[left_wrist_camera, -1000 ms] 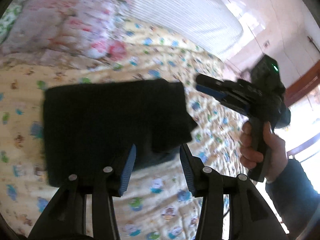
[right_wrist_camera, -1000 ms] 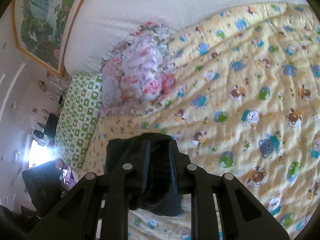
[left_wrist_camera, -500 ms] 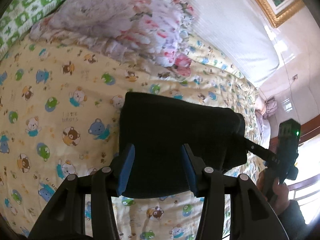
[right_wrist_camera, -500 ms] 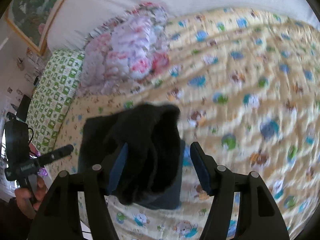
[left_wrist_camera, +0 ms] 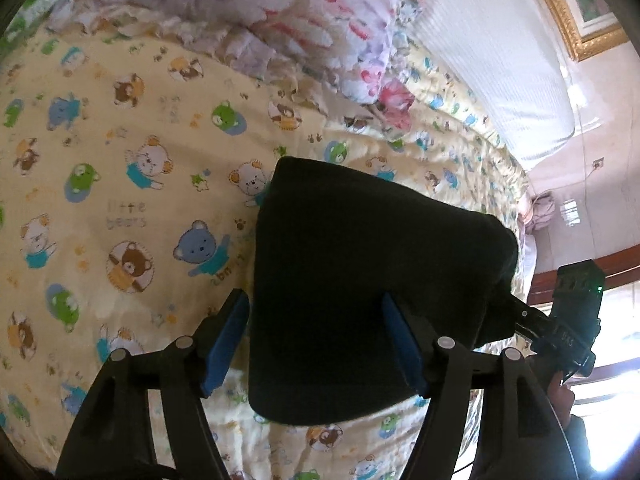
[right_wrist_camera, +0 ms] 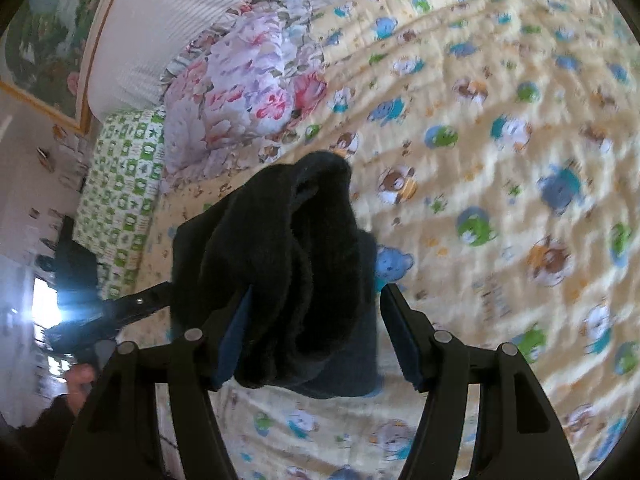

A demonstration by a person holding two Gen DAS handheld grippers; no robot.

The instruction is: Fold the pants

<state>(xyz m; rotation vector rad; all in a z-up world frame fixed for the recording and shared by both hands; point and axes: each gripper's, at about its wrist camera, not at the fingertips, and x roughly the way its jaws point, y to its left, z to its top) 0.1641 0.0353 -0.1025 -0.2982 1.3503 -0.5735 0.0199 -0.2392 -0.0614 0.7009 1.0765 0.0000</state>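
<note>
The black pants point(left_wrist_camera: 360, 288) lie folded into a thick, compact bundle on the bed's yellow teddy-bear quilt point(left_wrist_camera: 132, 184), near the bed's near edge. From the right wrist view the pants point(right_wrist_camera: 288, 280) show their stacked, rounded fold layers end on. The left claw point(left_wrist_camera: 316, 340) stands wide, its blue-padded fingers either side of the bundle's near end — the left pad clear of the cloth, the right one overlapping it in the view, contact not certain. The right claw point(right_wrist_camera: 316, 332) is also spread wide, the bundle between its fingers; whether the left pad touches the cloth cannot be told, and the right pad is apart. Seen from the left wrist, the right claw reaches the bundle's right side. Beyond the pants a floral pillow point(left_wrist_camera: 280, 20) rests against the white headboard point(left_wrist_camera: 492, 64), beside a green-checked pillow point(right_wrist_camera: 120, 200), with a gilt-framed picture point(left_wrist_camera: 576, 12) on the wall above.
</note>
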